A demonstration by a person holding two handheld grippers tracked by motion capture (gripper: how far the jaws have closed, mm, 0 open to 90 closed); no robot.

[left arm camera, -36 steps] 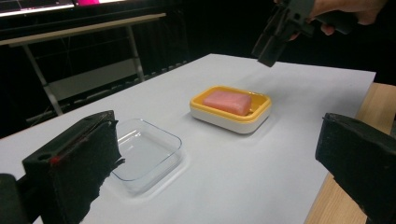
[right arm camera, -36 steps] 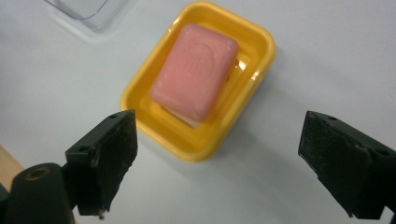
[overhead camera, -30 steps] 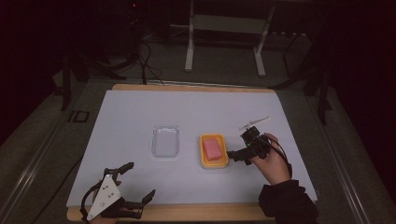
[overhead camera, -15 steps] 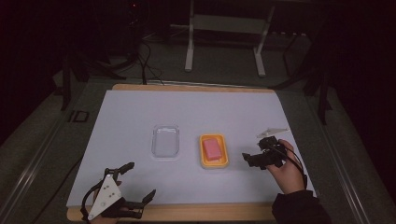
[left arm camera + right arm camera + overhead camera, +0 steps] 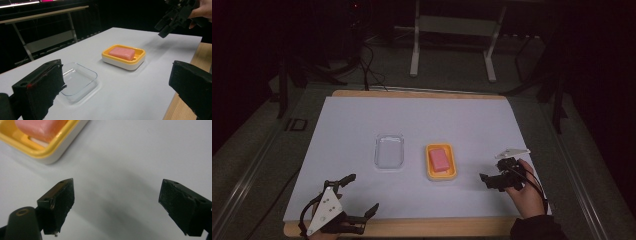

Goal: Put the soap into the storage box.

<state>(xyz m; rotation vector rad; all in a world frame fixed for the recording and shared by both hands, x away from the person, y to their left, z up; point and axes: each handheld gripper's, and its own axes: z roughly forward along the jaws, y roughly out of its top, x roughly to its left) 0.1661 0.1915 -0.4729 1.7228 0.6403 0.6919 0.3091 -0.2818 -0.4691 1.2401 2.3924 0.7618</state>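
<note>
The pink soap bar [image 5: 439, 160] lies flat in the yellow soap dish [image 5: 441, 174], which stands on the white sheet [image 5: 362, 120] covering the bench [image 5: 412, 227], a little right of the middle. In the left gripper view the soap bar [image 5: 121, 53] sits inside the raised yellow rim of the dish [image 5: 123, 63], whose lower body is white. Just beside the dish, on its left in the high view, rests a clear plastic lid or tray [image 5: 389, 151], apart from the dish and with nothing in it; the left gripper view shows it [image 5: 78, 81] as a shallow transparent shell with rounded corners.

The right hand-held gripper [image 5: 492, 181] hovers to the right of the dish, near it but not touching, with the person's hand [image 5: 524, 187] wrapped around its body. Its jaws stand wide apart and have just been closing a little, with nothing between them. In the right gripper view the right hand-held gripper [image 5: 116, 205] points down at bare white sheet, and a corner of the dish [image 5: 47, 150] with the soap [image 5: 40, 127] lies off to the upper left.

The left hand-held gripper [image 5: 362, 197] rests at the near left corner of the bench, well apart from the dish, jaws spread wide and empty.
</note>
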